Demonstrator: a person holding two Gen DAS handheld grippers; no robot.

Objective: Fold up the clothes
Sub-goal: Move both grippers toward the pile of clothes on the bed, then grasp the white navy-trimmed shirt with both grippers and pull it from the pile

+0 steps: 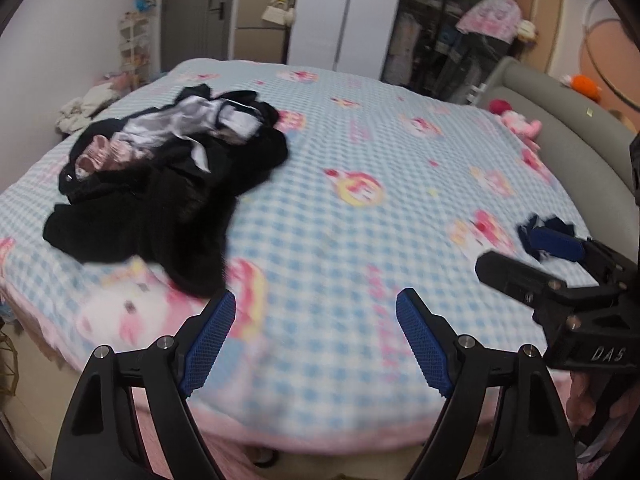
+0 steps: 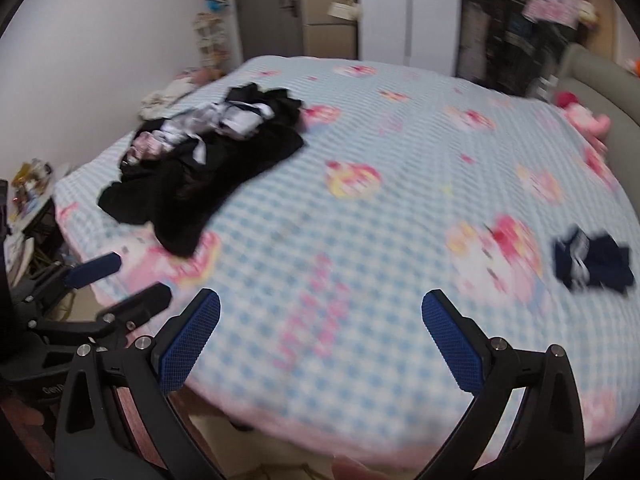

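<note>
A bed (image 1: 360, 208) with a checked blanket is shown. A black clothes pile (image 1: 160, 184) lies at its left. Both grippers, left (image 1: 316, 338) and right (image 2: 320, 340), are held empty, fingers apart.

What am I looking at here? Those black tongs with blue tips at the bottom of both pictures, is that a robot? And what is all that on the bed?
No robot: a person holds a two-finger gripper in each hand, each with its own wide-angle camera looking forward along the fingers. One picture comes from the left gripper, the other from the right gripper; each also catches the other at its edge. Both are open and hold nothing. They hover over a bed with a blue checked blanket. On it lies a pile of black and white clothes, unfolded, on the left side, and a small dark blue garment apart on the right. A pink plush toy sits by the headboard.
</note>
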